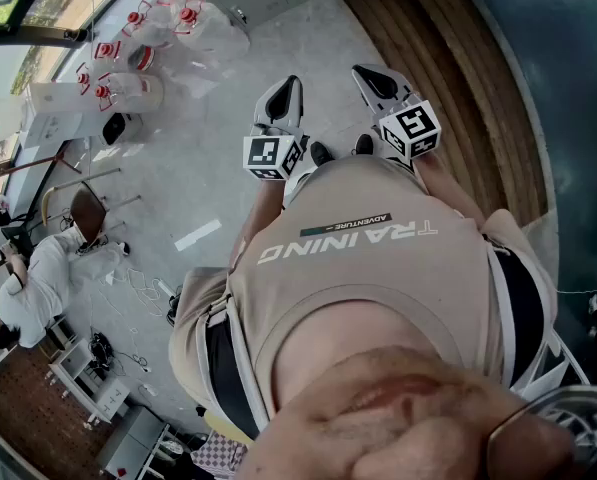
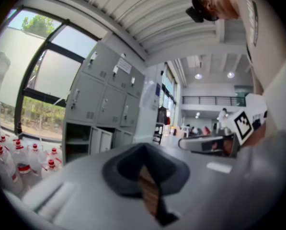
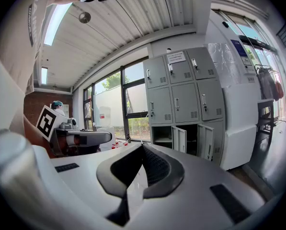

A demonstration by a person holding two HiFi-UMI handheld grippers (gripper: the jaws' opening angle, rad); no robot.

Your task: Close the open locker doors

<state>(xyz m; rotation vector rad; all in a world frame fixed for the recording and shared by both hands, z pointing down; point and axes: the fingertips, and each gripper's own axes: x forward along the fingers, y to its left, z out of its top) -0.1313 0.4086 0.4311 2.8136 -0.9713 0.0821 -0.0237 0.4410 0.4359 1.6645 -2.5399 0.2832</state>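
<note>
The grey lockers point(image 3: 183, 95) stand several steps ahead, three rows high. In the bottom row two doors hang open, one point(image 3: 180, 139) beside an empty shelf bay, the other point(image 3: 206, 142) to its right. From the left gripper view the same lockers point(image 2: 104, 104) appear with the open bottom doors point(image 2: 98, 141). My left gripper point(image 2: 143, 146) and right gripper point(image 3: 142, 145) are both shut and hold nothing. In the head view the left gripper point(image 1: 286, 86) and right gripper point(image 1: 363, 71) are held side by side in front of my chest, far from the lockers.
Several red-capped water bottles point(image 1: 138, 43) stand on the grey floor near the window point(image 2: 42, 85). A person in white point(image 1: 33, 278) sits at the left among cables and racks. A white cabinet point(image 3: 238, 104) stands right of the lockers. Wooden boards point(image 1: 448, 78) run along the right.
</note>
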